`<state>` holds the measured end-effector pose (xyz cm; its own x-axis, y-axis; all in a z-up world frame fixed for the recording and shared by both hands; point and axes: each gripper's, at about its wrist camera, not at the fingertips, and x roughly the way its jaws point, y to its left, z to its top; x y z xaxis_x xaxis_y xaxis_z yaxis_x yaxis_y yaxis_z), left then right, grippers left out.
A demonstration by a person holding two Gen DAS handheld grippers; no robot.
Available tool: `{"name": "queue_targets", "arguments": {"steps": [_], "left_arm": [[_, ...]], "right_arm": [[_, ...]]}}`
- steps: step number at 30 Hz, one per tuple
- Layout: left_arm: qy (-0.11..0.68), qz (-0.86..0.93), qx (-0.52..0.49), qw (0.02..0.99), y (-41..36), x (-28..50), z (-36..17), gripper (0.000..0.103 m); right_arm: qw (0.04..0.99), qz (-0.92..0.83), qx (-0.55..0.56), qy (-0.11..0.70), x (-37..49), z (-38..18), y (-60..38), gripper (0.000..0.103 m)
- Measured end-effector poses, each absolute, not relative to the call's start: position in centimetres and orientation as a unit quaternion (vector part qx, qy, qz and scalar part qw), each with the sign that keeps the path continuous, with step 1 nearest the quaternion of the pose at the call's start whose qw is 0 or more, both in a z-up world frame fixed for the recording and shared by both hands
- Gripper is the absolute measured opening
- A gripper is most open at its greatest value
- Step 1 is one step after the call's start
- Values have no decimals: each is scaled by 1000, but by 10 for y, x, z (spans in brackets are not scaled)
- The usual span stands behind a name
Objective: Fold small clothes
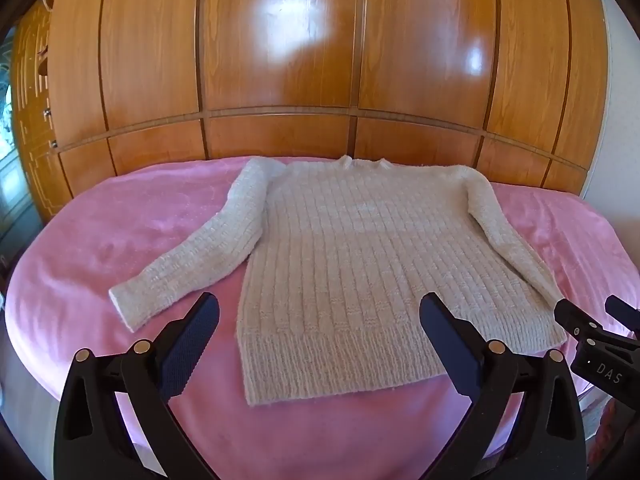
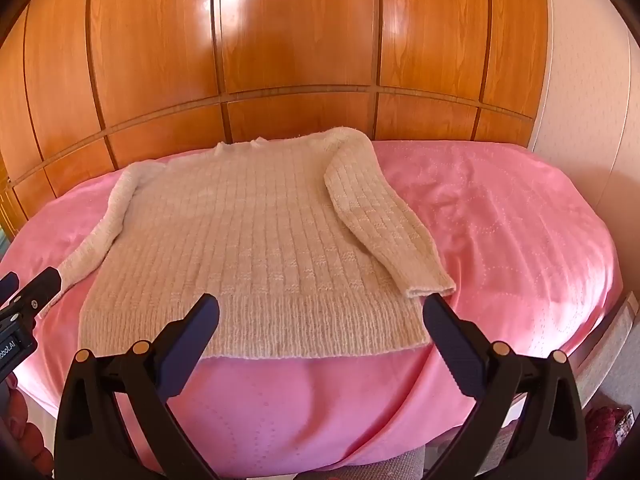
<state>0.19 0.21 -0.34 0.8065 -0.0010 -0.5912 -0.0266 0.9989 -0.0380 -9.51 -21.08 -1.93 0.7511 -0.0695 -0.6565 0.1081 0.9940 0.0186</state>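
Flat on its back lies a cream ribbed knit sweater (image 1: 344, 248), spread out unfolded on a pink bedspread (image 1: 120, 216) with its neckline toward the far side and its ribbed hem toward the cameras. Its one sleeve (image 1: 200, 248), on the left in the left wrist view, angles outward across the pink cloth, well clear of the body. Its other sleeve (image 2: 384, 216) slants down along the sweater's right side, with the cuff resting on the lower corner of the body near the hem.

Both tools hang over the near edge of the bed, tilted downward. The left gripper (image 1: 320, 340) has its jaws spread wide, empty, with the hem showing between them but untouched. The right gripper (image 2: 322, 340) is likewise spread wide and holds nothing; its right finger (image 2: 452, 344) stands just beside the cuff.

Behind the bed runs a glossy orange-brown wooden panelled wardrobe front (image 1: 280, 60), reflecting bright patches of light.
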Motion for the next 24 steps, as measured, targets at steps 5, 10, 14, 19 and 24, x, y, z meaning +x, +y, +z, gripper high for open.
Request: {"name": "queue_targets", "arguments": {"steps": [5,10,14,19,24], "left_arm": [[313,2,-27,949,6,3,-5,99],[316,0,-28,949,4,4,-6,99],[316,-2,-29,948,4,4,-7,99],[318,-2,-31,947,5,6,-9,99],[318,-2,-30,947,5,7,-8,99]], "right_arm": [[935,-47,28,351,-95,-20,-212,101],[934,-47,31,353,-94,-21,-213,101],[933,-47,32,354,-94,-23,-213,101],[933,-46,35,356,-94,-24,-214,101],[932,-46,34,358,-93,-23,-213,101]]}}
